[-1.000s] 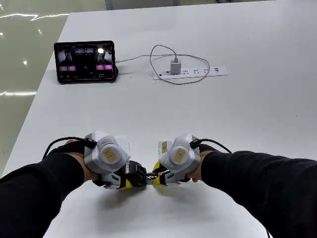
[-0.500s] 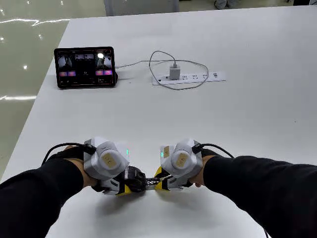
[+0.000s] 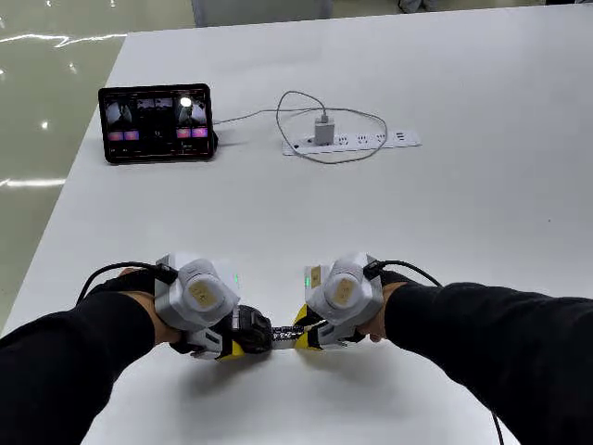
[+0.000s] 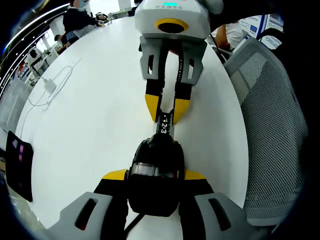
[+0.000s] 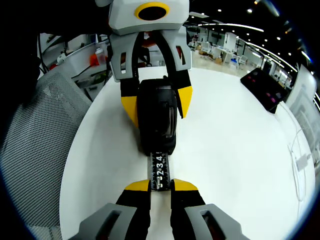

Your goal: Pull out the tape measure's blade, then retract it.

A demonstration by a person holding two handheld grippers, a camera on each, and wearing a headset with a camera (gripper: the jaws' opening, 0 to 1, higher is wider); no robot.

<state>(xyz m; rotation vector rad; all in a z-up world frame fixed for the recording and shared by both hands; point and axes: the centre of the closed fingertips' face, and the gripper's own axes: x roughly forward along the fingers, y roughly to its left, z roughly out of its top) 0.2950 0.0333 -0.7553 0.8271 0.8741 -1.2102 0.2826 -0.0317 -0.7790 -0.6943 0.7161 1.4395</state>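
Near the front edge of the white bench (image 3: 445, 213), the left tool (image 4: 155, 176) is clamped on the black tape measure (image 5: 157, 117), its yellow tips pressed against both sides of the case. Facing it close by, the right tool (image 5: 161, 186) pinches the end of the blade (image 5: 160, 172), with a short numbered stretch showing between them. A tablet (image 3: 157, 122) and a power strip (image 3: 357, 139) sit well back.

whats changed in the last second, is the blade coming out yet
The right hand-held gripper, shut on the dark numbered blade, has drawn slightly away from the black tape measure case, baring a short stretch of blade. The left hand-held gripper stays clamped on the case. The black tablet and white power strip are unmoved.
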